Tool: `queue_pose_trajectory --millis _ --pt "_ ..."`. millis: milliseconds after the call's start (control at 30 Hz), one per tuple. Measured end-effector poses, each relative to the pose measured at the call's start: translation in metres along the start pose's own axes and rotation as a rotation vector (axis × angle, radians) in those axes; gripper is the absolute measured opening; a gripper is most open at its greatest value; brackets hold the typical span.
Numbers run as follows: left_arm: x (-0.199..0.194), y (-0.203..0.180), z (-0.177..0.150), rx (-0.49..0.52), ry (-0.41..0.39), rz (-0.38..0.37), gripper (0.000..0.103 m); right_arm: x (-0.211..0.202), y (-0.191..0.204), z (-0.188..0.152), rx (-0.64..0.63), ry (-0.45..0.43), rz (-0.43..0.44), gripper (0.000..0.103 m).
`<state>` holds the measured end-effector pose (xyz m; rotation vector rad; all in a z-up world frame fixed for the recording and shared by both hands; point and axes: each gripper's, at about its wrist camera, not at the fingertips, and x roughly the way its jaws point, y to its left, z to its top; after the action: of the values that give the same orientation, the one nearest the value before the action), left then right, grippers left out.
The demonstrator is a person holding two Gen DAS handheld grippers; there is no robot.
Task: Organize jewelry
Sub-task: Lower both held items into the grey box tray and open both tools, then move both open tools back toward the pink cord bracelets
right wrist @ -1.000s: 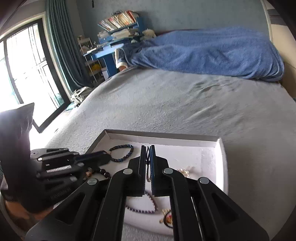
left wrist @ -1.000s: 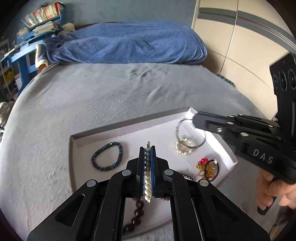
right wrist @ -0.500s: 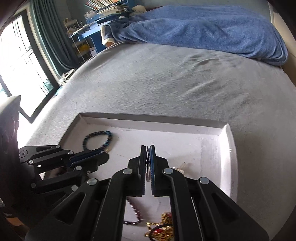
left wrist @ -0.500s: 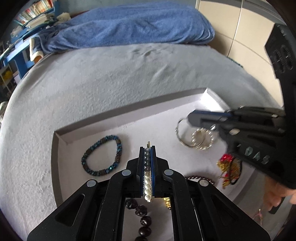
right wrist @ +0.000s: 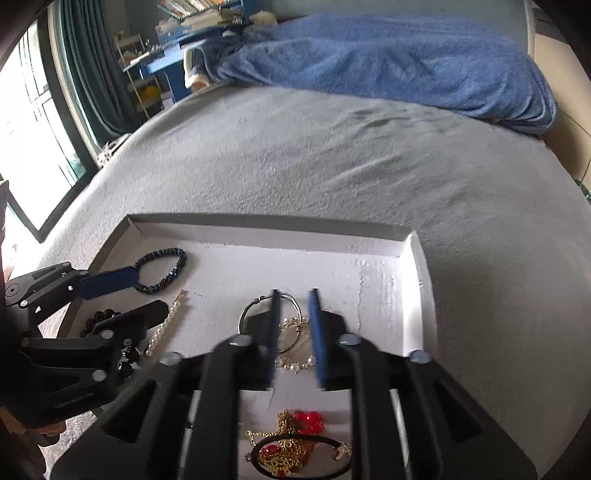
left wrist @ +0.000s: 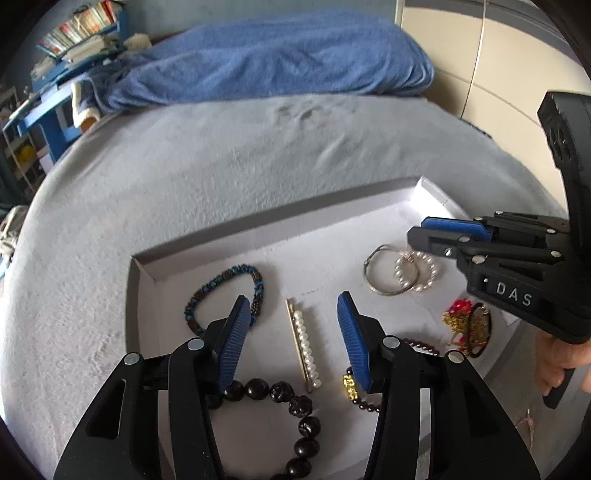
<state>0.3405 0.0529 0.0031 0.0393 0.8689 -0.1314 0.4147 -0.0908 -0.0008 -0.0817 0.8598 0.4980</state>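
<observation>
Two grippers over the tray: L gripper spread wide w/ nothing held, the pearl clip lying flat between its fingers, long axis running straight along them. R gripper is part open, empty, straddling the silver ring & pearl hoop. My guess: R is nearer those two, so they look like the next grab.

Bedroom around the work area

A grey bedspread covers the bed, with 1 rumpled blue blanket at its far end, a blue shelf of books behind, and dark green curtains beside a bright window.
</observation>
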Motion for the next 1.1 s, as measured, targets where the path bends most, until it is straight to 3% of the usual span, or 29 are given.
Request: queue_pose_trajectory --millis 167,200,233,267,300,433,600,833,1100 --pt "-0.013 0.001 0.001 0.002 -0.026 0.014 0.052 -0.016 -0.004 -0.004 0.006 -0.039 0.008 0.041" --pt "-0.015 0.001 0.001 -0.001 -0.031 0.018 0.057 -0.020 -0.004 -0.006 0.011 -0.051 0.010 0.045" --pt "-0.020 0.002 0.001 -0.005 -0.045 0.026 0.078 -0.024 -0.005 -0.007 0.015 -0.062 0.011 0.047" --pt "-0.026 0.002 0.000 -0.006 -0.076 0.036 0.083 -0.028 -0.005 -0.009 0.018 -0.073 0.009 0.053" --pt "-0.030 0.002 -0.001 -0.004 -0.096 0.038 0.084 -0.034 -0.007 -0.012 0.024 -0.087 0.007 0.059" --pt "-0.047 -0.001 -0.008 0.004 -0.134 0.046 0.088 -0.049 -0.009 -0.024 0.028 -0.114 0.005 0.066" --pt "-0.073 0.003 -0.023 -0.050 -0.193 0.033 0.091 -0.074 -0.012 -0.048 0.033 -0.161 -0.003 0.086" --pt "-0.107 0.001 -0.053 -0.111 -0.253 -0.008 0.094 -0.107 -0.017 -0.090 0.066 -0.203 -0.023 0.092" --pt "-0.116 -0.006 -0.092 -0.143 -0.226 -0.021 0.094 -0.129 -0.018 -0.128 0.078 -0.207 -0.040 0.095"
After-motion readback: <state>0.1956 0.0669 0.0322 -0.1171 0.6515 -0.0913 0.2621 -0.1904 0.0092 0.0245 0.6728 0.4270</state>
